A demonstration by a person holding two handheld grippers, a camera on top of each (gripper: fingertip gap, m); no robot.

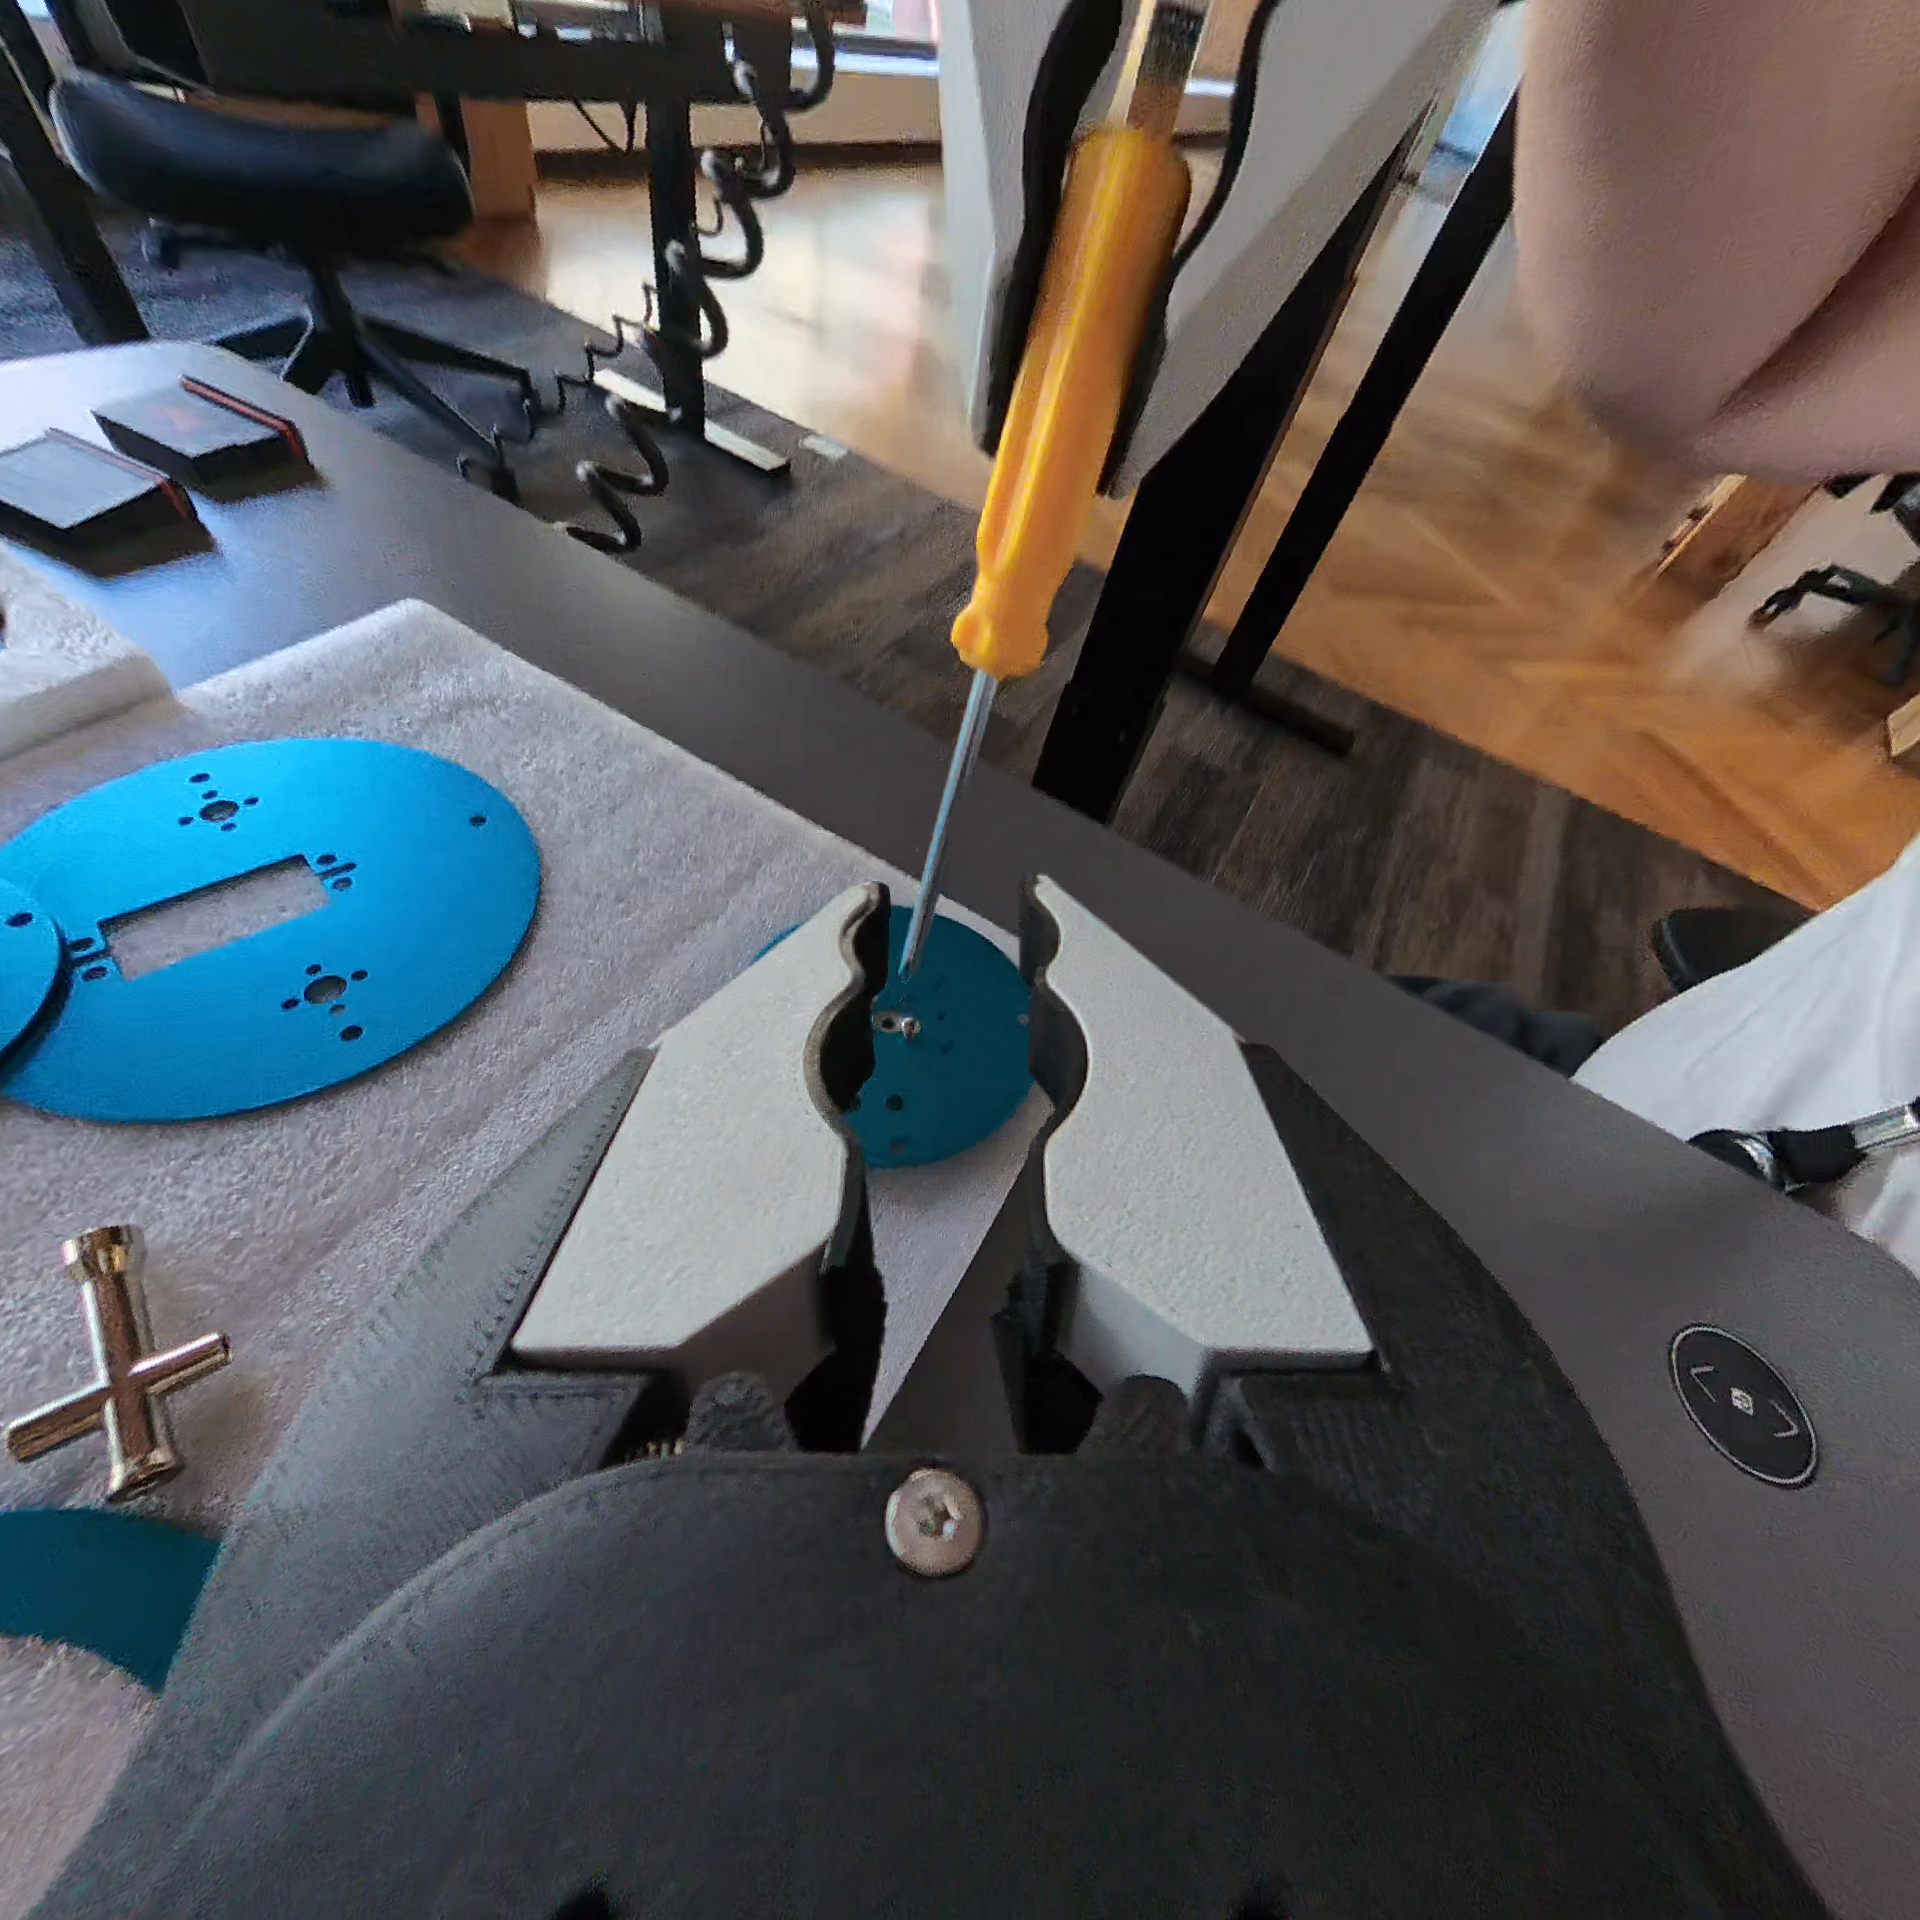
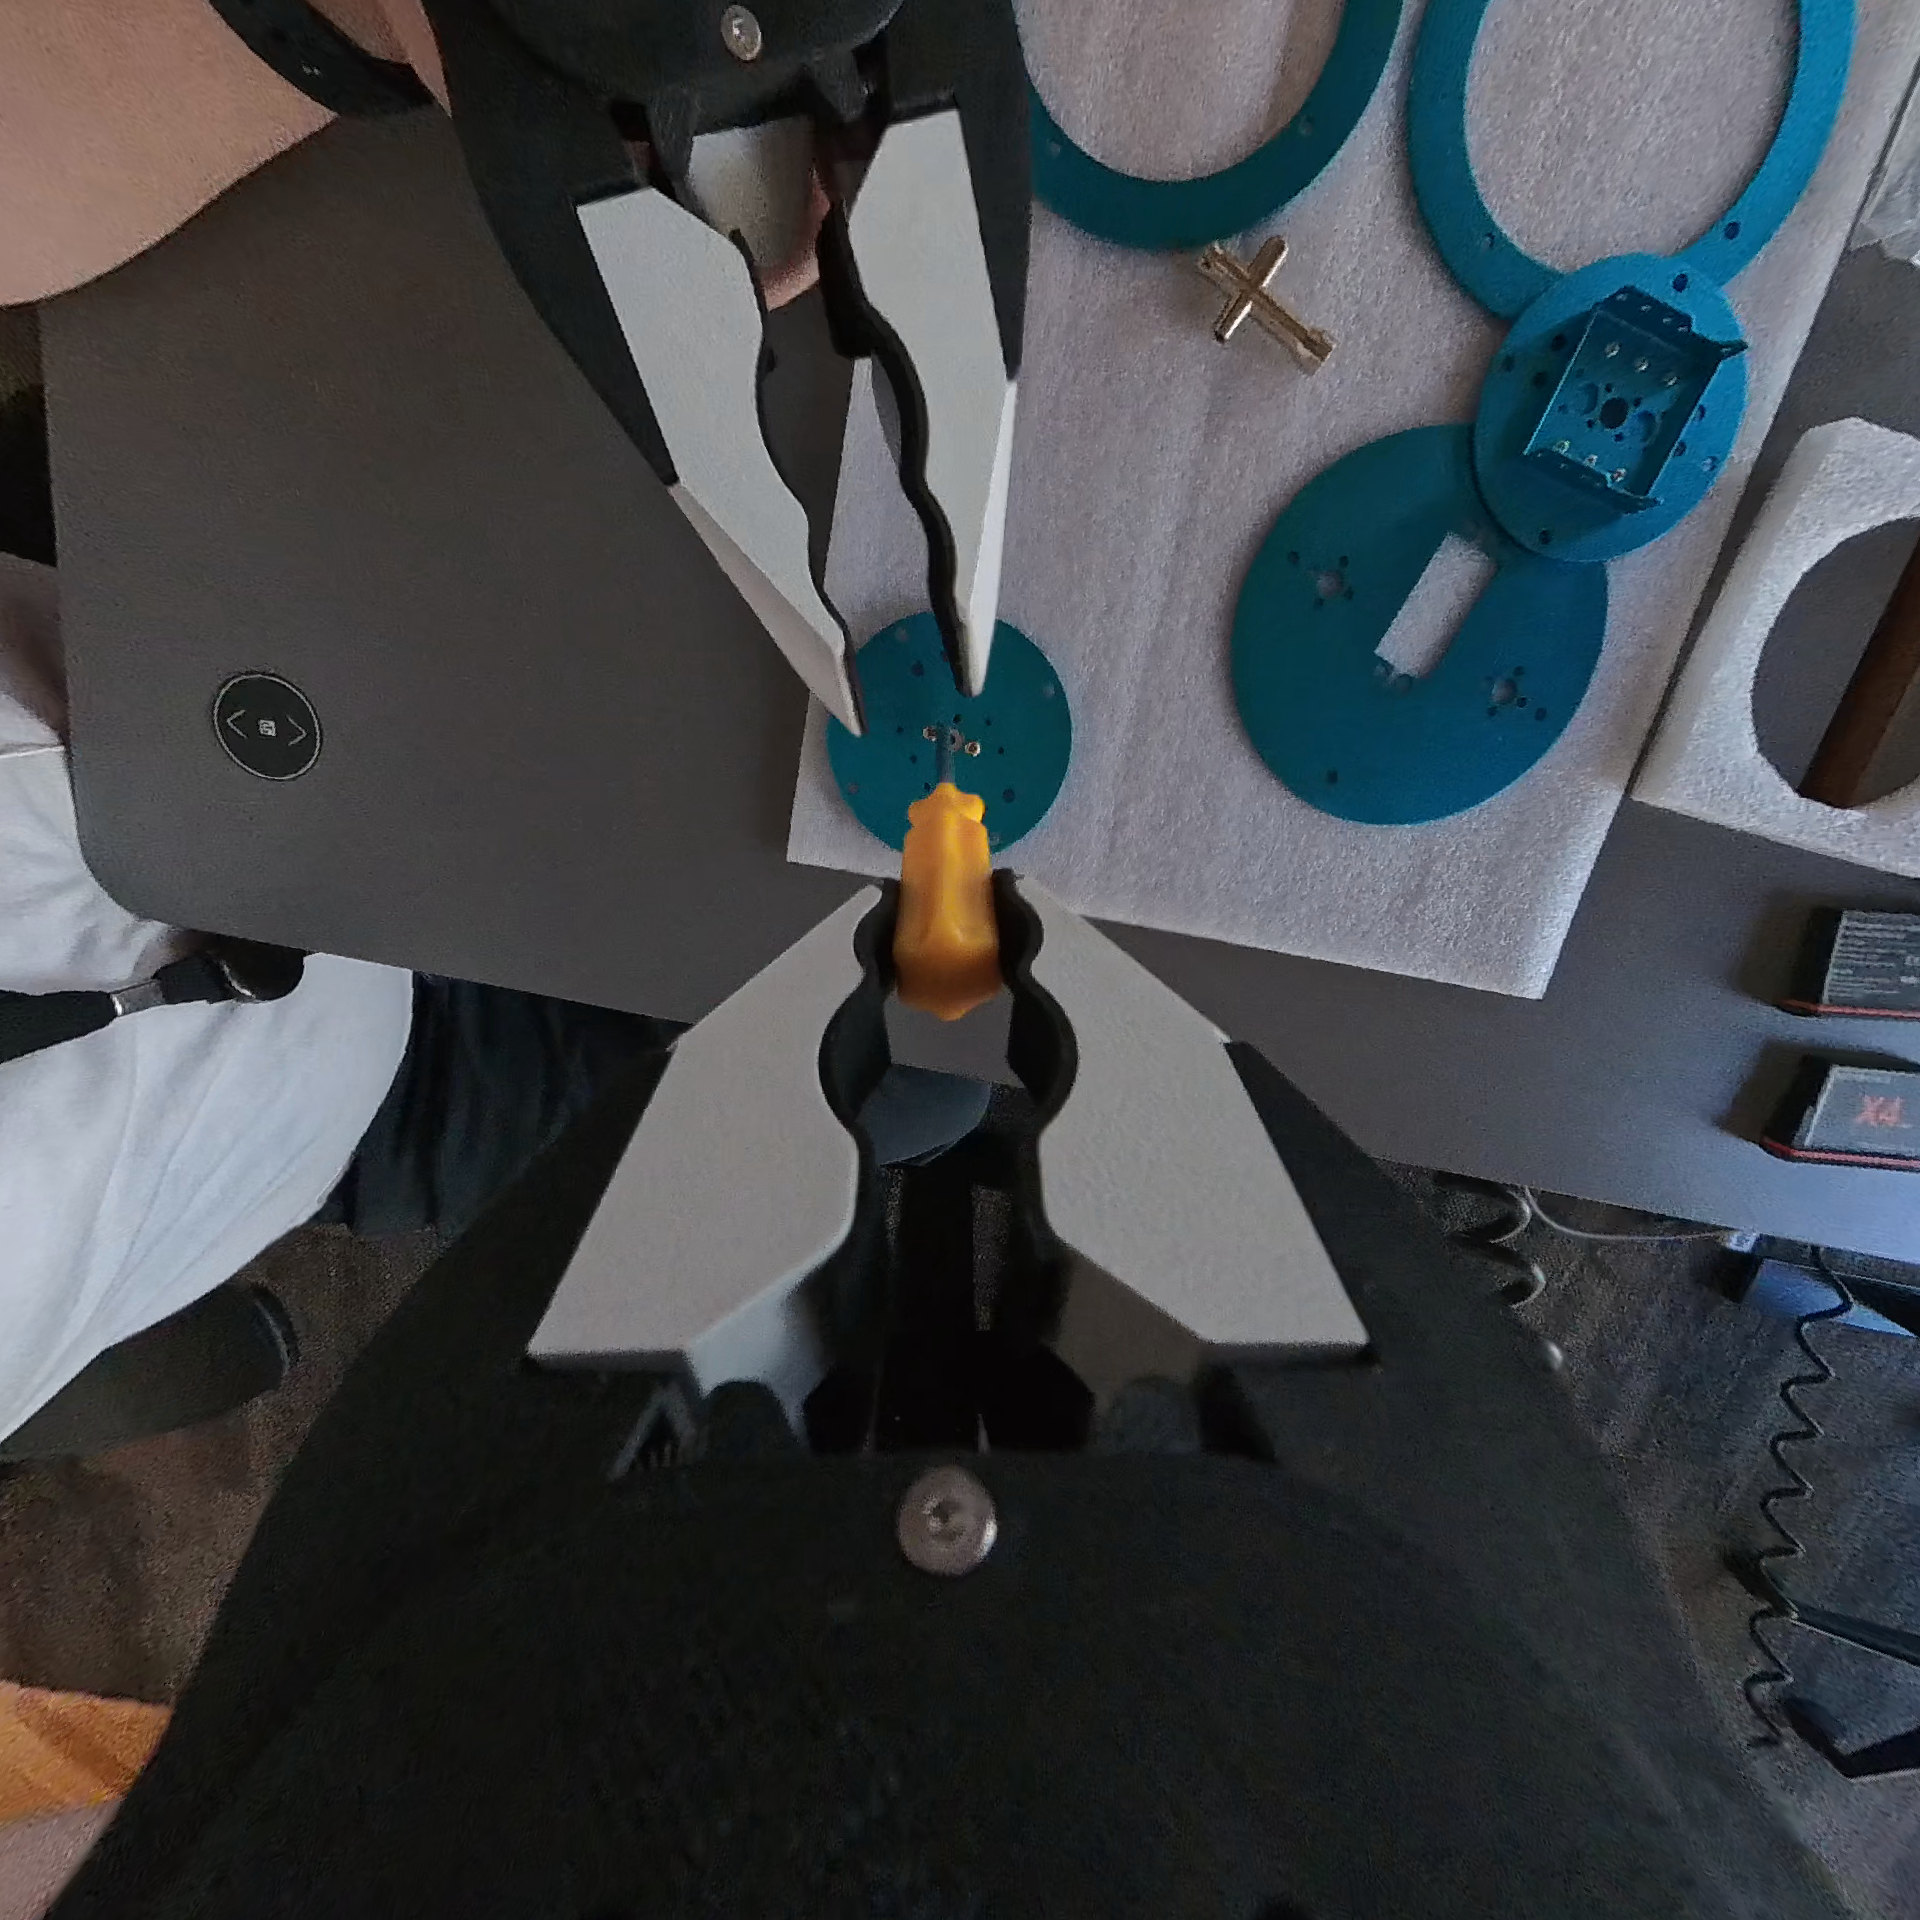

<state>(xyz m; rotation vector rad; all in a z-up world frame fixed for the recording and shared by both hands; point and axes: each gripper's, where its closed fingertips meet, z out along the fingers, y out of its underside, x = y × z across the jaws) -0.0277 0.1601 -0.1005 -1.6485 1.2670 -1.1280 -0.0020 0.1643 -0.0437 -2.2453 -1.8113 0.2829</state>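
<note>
A small blue disc with several holes lies on white foam sheet near the table's edge. My left gripper is open, its two tips resting on or just over the disc, one on each side of its centre. My right gripper is shut on the handle of a yellow screwdriver. The screwdriver points steeply down, its tip at the disc's centre beside a small silver screw. The right wrist view shows the disc and the left gripper from above.
A large blue disc with a rectangular slot, a blue disc carrying a bracket, two blue rings and a metal cross wrench lie on the foam. A white foam block and black packs sit nearby. The grey table has a round control. There is about 7 centimeters between the tips of the two grippers. My left gripper is the nearer one to the small silver screw: about 5 centimeters, against 12 centimeters. It turns up in the right wrist view as well.
</note>
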